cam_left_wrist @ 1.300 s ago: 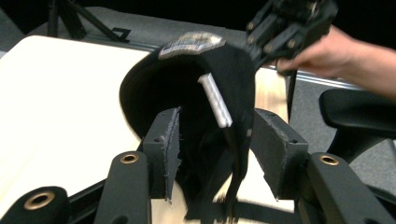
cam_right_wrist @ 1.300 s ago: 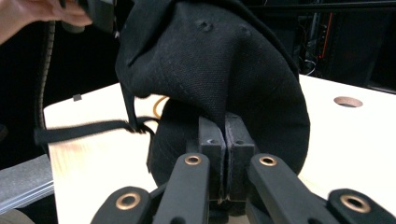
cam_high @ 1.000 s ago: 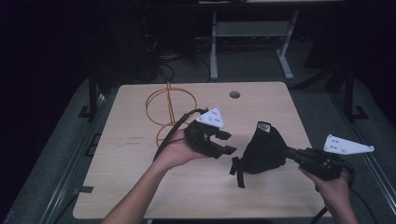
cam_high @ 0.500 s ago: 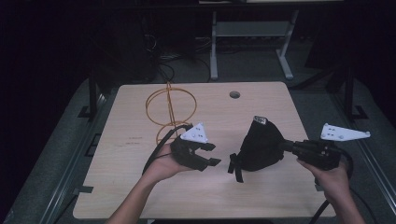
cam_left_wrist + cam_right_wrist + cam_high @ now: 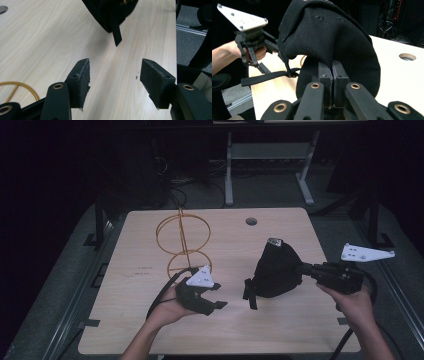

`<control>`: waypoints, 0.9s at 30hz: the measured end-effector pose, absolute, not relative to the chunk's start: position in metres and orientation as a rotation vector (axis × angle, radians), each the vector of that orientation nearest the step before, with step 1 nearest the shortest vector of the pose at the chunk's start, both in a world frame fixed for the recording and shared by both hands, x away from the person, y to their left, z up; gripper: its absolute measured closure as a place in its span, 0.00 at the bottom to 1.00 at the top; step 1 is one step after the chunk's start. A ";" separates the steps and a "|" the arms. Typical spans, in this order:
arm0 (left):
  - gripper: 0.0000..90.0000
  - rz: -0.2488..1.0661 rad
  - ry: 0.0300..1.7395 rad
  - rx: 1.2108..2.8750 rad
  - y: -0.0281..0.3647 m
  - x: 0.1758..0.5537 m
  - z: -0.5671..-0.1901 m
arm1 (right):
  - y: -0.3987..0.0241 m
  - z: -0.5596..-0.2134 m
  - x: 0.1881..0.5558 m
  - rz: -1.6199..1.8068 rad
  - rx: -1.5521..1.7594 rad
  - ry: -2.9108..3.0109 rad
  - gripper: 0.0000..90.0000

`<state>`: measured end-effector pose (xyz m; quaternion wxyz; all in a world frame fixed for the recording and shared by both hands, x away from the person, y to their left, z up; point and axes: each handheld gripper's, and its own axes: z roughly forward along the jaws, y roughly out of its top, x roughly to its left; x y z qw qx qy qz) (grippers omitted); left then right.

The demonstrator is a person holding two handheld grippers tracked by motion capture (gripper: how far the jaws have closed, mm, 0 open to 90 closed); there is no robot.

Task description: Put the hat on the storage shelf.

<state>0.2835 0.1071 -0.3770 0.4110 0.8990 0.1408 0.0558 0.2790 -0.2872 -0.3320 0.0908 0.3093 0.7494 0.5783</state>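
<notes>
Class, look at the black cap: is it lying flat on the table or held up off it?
Held up. The right gripper is shut on the black cap, whose strap dangles toward the table.

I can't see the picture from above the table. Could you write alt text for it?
A person's right gripper is shut on a black cap, holding it up over a pale wooden table, its strap dangling. The left gripper, fingers open and empty, sits low nearby, in front of a gold wire stand.
</notes>
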 end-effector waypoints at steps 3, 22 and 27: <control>0.45 0.152 0.351 2.271 0.111 0.282 -0.385 | -0.285 -0.326 0.283 1.714 0.908 2.230 0.98; 0.41 0.184 0.377 2.305 0.126 0.276 -0.409 | -0.256 -0.292 0.304 1.703 0.848 2.262 0.98; 0.41 0.185 0.372 2.319 0.128 0.273 -0.412 | -0.246 -0.282 0.309 1.718 0.813 2.258 0.98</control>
